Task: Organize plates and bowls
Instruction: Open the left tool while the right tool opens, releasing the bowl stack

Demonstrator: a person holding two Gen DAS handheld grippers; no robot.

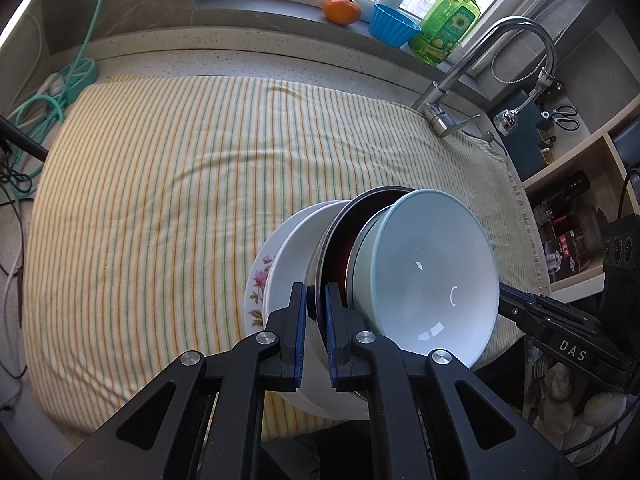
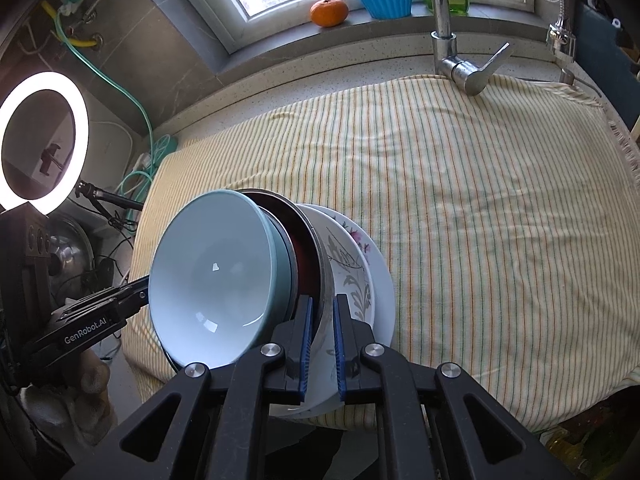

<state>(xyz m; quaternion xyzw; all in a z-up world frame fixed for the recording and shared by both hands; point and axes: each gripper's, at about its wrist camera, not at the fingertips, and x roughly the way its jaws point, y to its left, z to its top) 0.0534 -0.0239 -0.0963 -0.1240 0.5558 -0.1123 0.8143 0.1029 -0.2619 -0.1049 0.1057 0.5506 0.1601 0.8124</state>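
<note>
A stack of dishes sits over the near edge of a striped cloth [image 1: 160, 184]. A pale blue bowl [image 1: 432, 276] nests in a steel bowl [image 1: 340, 220] with a dark red inside. Under them lie a white bowl [image 1: 296, 248] and a flowered plate [image 1: 258, 280]. My left gripper [image 1: 316, 320] is shut on the steel bowl's rim at one side. My right gripper [image 2: 320, 332] is shut on the same rim [image 2: 326, 280] at the opposite side. The blue bowl [image 2: 212, 276] and flowered plate [image 2: 356, 264] also show in the right wrist view. The stack stands tilted in both views.
A faucet [image 1: 460, 80] stands at the cloth's far right corner. An orange [image 1: 342, 10], a blue cup [image 1: 394, 24] and a green soap bottle [image 1: 450, 20] sit on the windowsill. Shelves [image 1: 576, 184] lie right; a ring light [image 2: 40, 140] and cables lie left.
</note>
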